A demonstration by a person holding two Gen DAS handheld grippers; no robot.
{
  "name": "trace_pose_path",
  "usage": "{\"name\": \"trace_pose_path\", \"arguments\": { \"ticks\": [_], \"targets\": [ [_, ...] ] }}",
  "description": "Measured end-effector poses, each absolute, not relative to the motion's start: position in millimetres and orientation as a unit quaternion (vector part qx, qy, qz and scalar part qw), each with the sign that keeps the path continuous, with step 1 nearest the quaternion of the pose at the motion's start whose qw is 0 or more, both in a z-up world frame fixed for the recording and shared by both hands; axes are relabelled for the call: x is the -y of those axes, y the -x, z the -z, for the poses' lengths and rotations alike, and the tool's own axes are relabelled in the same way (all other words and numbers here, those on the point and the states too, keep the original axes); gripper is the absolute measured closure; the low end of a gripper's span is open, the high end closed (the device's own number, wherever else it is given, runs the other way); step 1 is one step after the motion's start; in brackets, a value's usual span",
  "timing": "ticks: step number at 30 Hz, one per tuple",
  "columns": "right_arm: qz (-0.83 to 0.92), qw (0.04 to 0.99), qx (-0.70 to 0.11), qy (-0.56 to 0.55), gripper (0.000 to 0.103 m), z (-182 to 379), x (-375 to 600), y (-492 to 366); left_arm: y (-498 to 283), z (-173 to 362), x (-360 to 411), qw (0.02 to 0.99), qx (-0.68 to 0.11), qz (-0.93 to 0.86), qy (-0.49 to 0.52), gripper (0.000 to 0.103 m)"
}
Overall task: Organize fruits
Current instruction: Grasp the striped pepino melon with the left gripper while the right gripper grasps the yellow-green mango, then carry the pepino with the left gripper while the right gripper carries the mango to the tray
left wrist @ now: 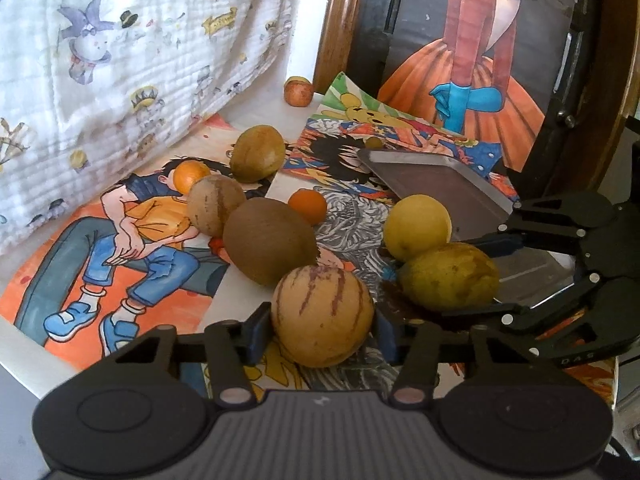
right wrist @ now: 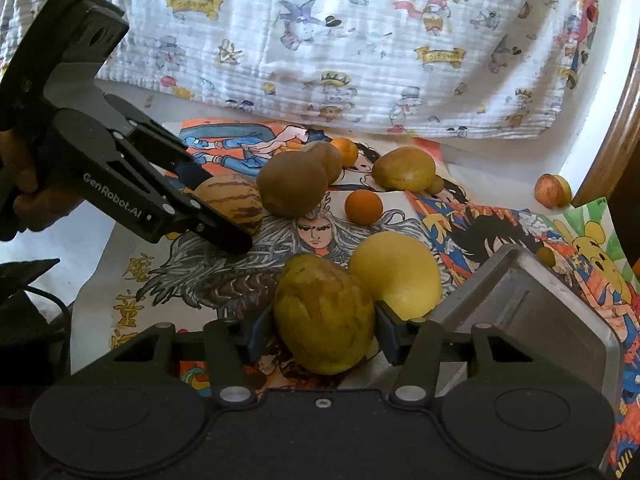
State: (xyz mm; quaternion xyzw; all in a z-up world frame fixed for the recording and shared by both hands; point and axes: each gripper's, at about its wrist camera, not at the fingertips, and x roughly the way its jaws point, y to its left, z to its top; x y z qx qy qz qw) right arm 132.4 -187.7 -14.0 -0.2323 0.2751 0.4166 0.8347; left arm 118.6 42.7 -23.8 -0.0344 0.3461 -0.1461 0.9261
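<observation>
Low in the left wrist frame, the left gripper (left wrist: 322,330) has its jaws set around a striped melon (left wrist: 322,316), pads touching both flanks. At right centre, the right gripper (left wrist: 472,276) reaches in over a green mango (left wrist: 450,274), with a yellow fruit (left wrist: 417,227) touching it behind. A metal tray (left wrist: 440,184) lies tilted at upper right, empty. At centre are a brown fruit (left wrist: 270,242), two oranges (left wrist: 307,206), and further fruits, all on cartoon posters (left wrist: 132,220) covering the table (left wrist: 260,108). In the right wrist frame, the right gripper's jaws close on the mango at lower centre; a hand (right wrist: 24,184) holds the left gripper at left.
</observation>
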Motion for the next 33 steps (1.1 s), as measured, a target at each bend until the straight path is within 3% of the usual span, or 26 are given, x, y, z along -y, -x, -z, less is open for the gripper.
{"name": "trace_pose_path", "arguments": {
  "ticks": [19,33],
  "targets": [
    [-0.388,0.88,-0.248,0.116,0.048,-3.0,236.7,-114.9,-109.8,7.0,-38.3,0.936,-0.322,0.093,0.104,0.048],
    [-0.273,0.936,-0.211,0.064,0.048,-34.4,326.0,-195.9,-201.0,-31.3,38.2,0.947,-0.275,0.135,0.101,0.047]
  ]
}}
